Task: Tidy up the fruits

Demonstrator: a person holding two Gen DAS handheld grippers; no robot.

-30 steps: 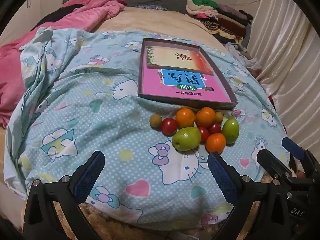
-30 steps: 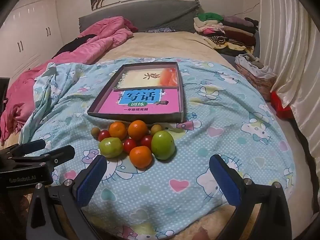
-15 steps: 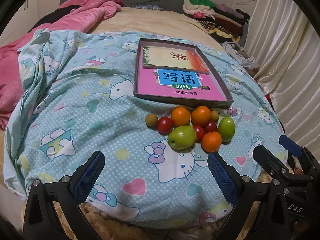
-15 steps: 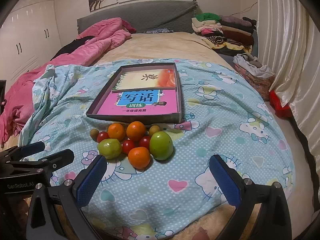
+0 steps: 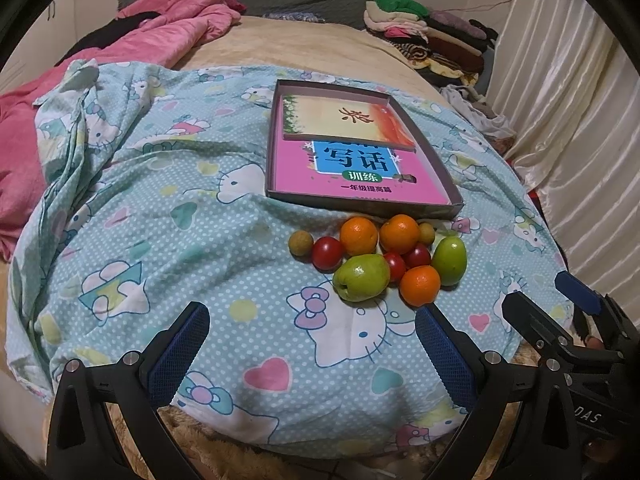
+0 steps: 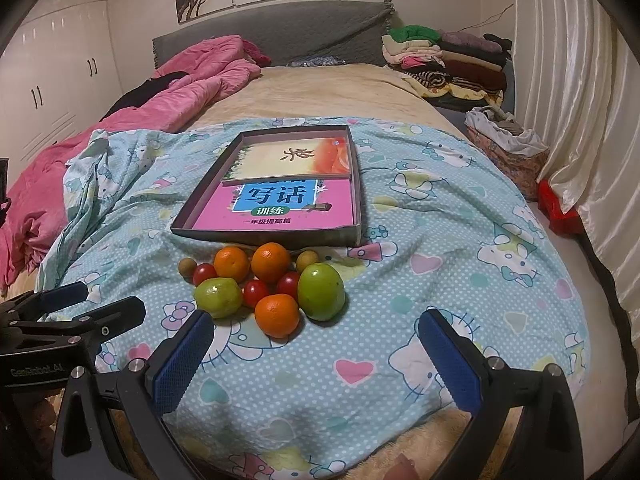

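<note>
The fruit cluster lies on the blue cartoon-print quilt (image 6: 440, 240), just in front of the shallow box (image 6: 280, 236): three oranges (image 6: 277, 315), two green fruits (image 6: 321, 297), three red tomatoes (image 6: 256, 293) and two small tan fruits (image 6: 187, 268). One tan fruit (image 5: 426, 233) sits half hidden behind an orange. The box holds two books; the upper one covers part of the pink one. Left claw (image 5: 312, 344) and right claw (image 6: 316, 354) both gape wide, empty, hovering short of the fruit.
</note>
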